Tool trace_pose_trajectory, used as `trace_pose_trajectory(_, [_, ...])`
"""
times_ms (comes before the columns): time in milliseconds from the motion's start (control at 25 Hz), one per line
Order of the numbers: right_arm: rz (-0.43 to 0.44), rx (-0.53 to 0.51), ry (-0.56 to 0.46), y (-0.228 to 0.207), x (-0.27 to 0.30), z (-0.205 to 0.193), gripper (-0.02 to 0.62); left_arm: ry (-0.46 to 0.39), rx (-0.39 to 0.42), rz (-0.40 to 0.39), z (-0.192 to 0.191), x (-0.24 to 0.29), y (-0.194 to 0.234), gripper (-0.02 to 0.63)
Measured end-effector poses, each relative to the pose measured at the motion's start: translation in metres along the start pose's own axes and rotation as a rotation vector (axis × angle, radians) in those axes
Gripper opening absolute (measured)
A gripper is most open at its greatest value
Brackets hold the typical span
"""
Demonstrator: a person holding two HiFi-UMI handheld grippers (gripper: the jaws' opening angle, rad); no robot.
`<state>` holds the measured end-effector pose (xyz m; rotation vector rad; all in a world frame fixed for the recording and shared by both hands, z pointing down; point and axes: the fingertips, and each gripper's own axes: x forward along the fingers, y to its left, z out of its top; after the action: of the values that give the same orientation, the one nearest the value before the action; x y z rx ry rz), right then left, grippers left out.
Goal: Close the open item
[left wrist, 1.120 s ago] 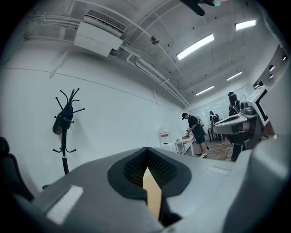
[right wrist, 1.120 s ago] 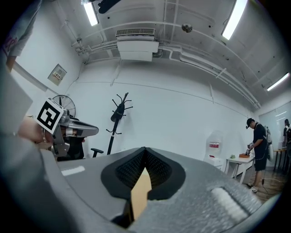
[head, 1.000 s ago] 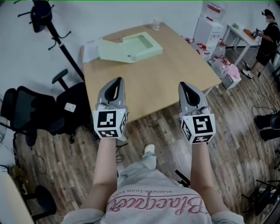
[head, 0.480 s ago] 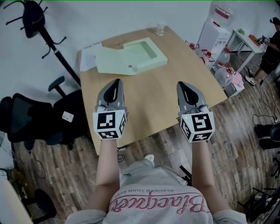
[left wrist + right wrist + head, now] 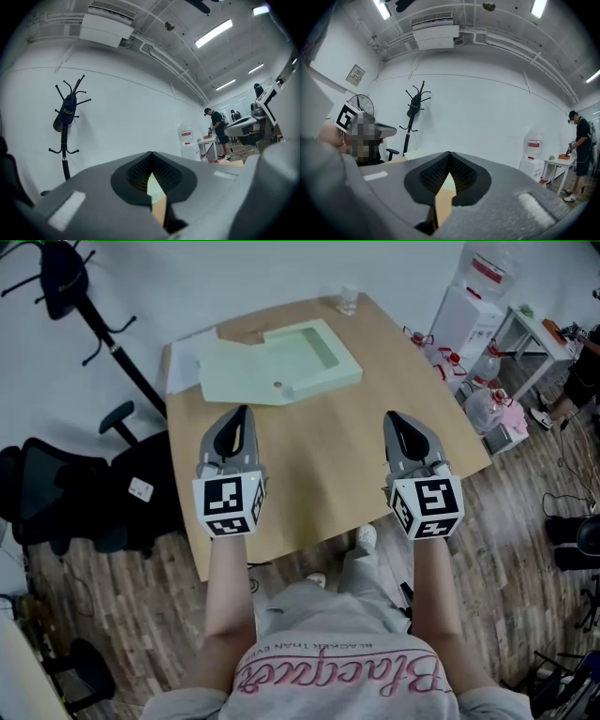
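Note:
A pale green box [image 5: 312,351] lies open at the far side of the wooden table [image 5: 328,465], its lid [image 5: 234,373] folded out flat to the left. My left gripper [image 5: 242,412] hovers over the near left part of the table, pointing at the lid, shut and empty. My right gripper [image 5: 393,417] is level with it on the right, also shut with nothing in it. In the left gripper view the jaws of the left gripper [image 5: 151,159] meet at the tip. In the right gripper view those of the right gripper [image 5: 449,158] do the same. Both are well short of the box.
A clear glass [image 5: 348,302] stands at the table's far edge, and white paper [image 5: 183,360] pokes out beside the lid. A coat stand [image 5: 98,320] and black office chair [image 5: 80,493] are at the left. A water dispenser [image 5: 466,307], bottles [image 5: 487,371] and a side table [image 5: 536,334] stand at the right.
The table and box have come closer and lower in the head view. Both grippers now hang over the tabletop instead of its near edge. They stay shut.

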<state>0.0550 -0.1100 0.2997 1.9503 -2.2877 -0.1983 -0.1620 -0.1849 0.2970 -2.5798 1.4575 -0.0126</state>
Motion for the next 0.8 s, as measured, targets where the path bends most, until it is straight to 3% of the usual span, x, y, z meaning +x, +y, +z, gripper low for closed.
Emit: trace_pose_trajectory(800, [0.241,0.037,-0.003,-0.122,0.143,-0.034,0.003,0.082,0.008,0.325,-0.021,0.091,0.004,0.014])
